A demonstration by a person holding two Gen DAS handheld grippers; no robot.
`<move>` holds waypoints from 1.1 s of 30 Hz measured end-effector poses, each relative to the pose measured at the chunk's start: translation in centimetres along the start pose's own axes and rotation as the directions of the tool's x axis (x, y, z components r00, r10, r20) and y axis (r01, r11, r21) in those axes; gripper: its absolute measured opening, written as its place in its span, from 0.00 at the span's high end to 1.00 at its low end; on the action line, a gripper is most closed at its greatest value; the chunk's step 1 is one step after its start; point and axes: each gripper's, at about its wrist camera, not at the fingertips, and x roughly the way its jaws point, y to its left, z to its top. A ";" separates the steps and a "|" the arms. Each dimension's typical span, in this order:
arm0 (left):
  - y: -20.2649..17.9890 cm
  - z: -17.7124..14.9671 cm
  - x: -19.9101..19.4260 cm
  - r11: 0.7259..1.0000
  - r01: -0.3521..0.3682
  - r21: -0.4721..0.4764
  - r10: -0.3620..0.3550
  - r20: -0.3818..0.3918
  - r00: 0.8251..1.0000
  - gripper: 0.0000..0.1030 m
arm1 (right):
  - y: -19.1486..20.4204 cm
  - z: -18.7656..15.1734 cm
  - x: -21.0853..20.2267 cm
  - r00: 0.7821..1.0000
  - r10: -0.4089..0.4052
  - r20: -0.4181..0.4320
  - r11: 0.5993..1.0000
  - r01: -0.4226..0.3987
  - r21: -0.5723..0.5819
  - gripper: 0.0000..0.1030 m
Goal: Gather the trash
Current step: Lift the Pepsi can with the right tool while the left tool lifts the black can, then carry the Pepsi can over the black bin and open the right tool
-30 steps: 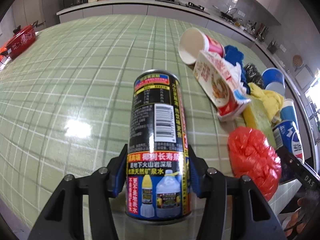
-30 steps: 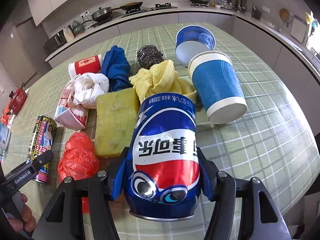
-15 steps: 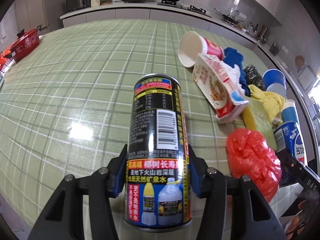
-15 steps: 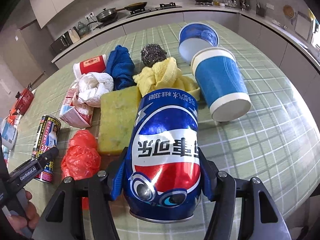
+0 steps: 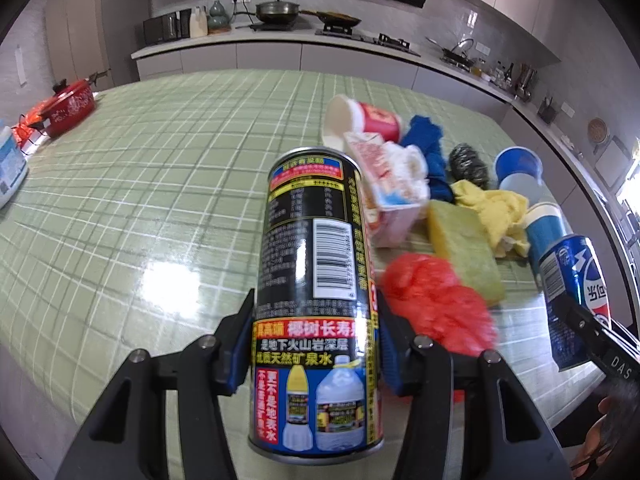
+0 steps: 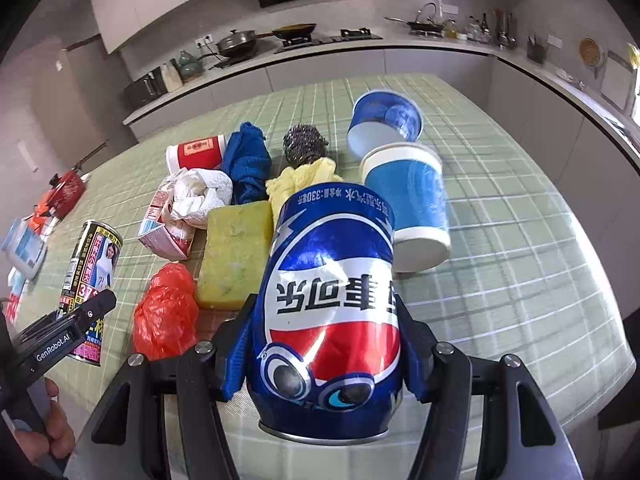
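Both grippers are loaded: my left gripper (image 5: 314, 344) has its blue pads clamped on the sides of a tall black drink can with a barcode and bright printed label (image 5: 314, 300), and my right gripper (image 6: 326, 344) is clamped on a dented blue, red and white cola can (image 6: 330, 300). Each can sits between its fingers, seemingly clear of the green checked tablecloth (image 5: 140, 200).

I judge this as the carry step: two pieces picked, neither yet dropped off. No bin shows in either view, so the next move calls for finding one and keeping both grips firm meanwhile.

Left on the cloth, from the right wrist view: a crumpled red plastic bag (image 6: 166, 316) at nine o'clock of the cola can, a yellow-green sponge (image 6: 234, 256) at eleven, two blue paper cups (image 6: 408, 204) lying tipped at one, and a steel scourer (image 6: 302, 146) at twelve. Beyond runs a grey kitchen counter (image 6: 320, 60) with pans on a hob.
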 end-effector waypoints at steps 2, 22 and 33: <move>-1.7 -0.4 -1.0 1.000 -0.007 -0.004 0.007 0.020 1.000 0.48 | -1.2 0.0 -0.7 1.000 0.015 0.010 1.000 -0.014 -0.015 0.38; -22.9 -2.3 -0.2 0.938 0.283 0.201 -0.284 -0.027 0.959 0.48 | -22.2 -1.2 -7.2 0.994 -0.082 0.072 0.969 0.062 0.237 0.39; -37.5 -3.1 1.3 0.944 0.262 0.200 -0.263 -0.022 0.964 0.48 | -41.5 1.5 -6.6 0.991 -0.105 0.086 0.969 0.082 0.234 0.39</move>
